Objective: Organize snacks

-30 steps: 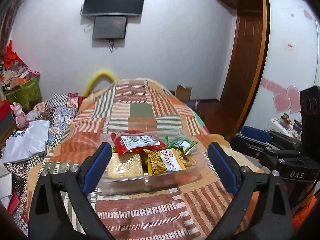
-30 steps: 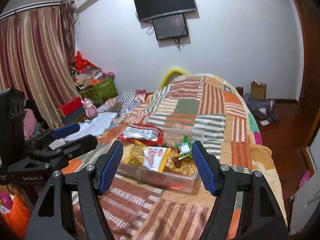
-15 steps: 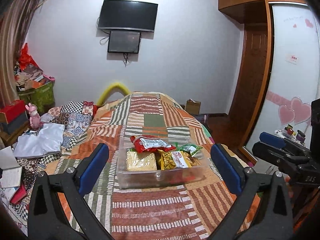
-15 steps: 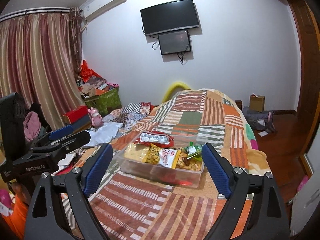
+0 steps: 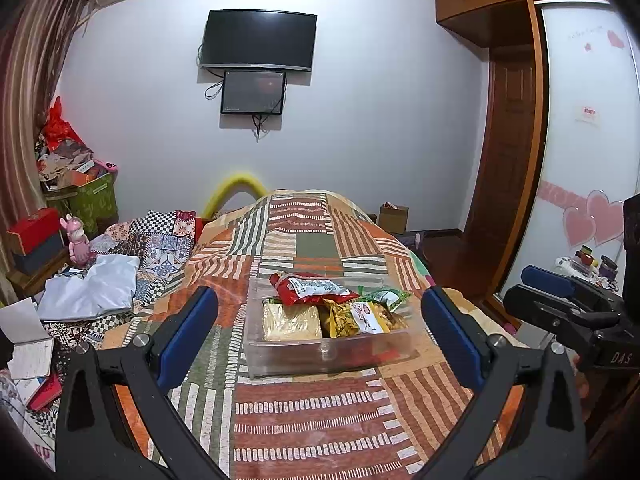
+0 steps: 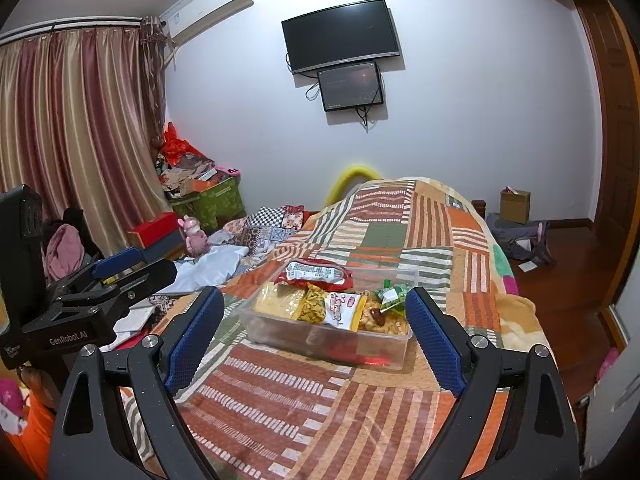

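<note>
A clear plastic box (image 5: 320, 354) sits on the patchwork bed (image 5: 304, 420). It holds a red snack bag (image 5: 306, 286), a yellow pack (image 5: 291, 321), a chips bag (image 5: 343, 318) and a green packet (image 5: 387, 295). My left gripper (image 5: 320, 334) is open and empty, held back above the bed in front of the box. My right gripper (image 6: 315, 334) is open and empty too, facing the same box (image 6: 328, 338) with the red bag (image 6: 314, 272) on top. Each gripper shows at the edge of the other's view.
Clothes and a white cloth (image 5: 92, 292) lie at the bed's left side. Notebooks (image 5: 30, 356), boxes and a pink toy (image 5: 78, 240) crowd the left floor. A wardrobe (image 5: 580, 160) stands at right. A TV (image 5: 258, 38) hangs on the far wall.
Both grippers have drawn back and risen away from the box, which now looks smaller and farther. Both stay open and empty.
</note>
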Tool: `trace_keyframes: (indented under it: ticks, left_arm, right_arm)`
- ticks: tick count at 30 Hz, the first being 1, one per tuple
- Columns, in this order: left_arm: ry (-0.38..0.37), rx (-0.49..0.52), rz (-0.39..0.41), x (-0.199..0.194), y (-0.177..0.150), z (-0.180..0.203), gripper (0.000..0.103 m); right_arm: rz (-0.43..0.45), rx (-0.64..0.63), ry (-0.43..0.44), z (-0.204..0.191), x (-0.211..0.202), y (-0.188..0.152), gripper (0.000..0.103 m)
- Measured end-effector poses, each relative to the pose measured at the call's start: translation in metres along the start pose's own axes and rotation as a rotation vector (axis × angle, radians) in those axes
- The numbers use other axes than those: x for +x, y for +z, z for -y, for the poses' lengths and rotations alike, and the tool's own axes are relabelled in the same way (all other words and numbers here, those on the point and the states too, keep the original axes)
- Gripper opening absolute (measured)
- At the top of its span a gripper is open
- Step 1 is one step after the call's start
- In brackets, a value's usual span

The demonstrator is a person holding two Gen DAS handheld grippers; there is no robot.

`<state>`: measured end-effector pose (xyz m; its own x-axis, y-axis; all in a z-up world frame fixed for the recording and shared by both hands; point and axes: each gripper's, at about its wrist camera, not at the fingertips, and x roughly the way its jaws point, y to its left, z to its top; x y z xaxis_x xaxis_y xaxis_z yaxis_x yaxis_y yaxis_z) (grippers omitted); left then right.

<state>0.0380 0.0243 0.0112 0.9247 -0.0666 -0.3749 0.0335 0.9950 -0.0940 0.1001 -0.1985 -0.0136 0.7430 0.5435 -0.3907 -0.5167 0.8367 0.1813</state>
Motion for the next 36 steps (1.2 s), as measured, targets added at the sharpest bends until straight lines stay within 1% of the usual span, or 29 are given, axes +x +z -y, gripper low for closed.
trace_keyframes:
  ticks: [18, 36]
  left_arm:
    - [-0.007, -0.010, -0.011, 0.0032, -0.0016, -0.0041, 0.103]
    - [-0.010, -0.015, -0.016, 0.0059, -0.0027, -0.0049, 0.103]
  right_arm:
    - [0.000, -0.011, 0.005, -0.0062, -0.0005, -0.0024, 0.091]
    - [-0.001, -0.011, 0.001, -0.0037, 0.0000, -0.0004, 0.092]
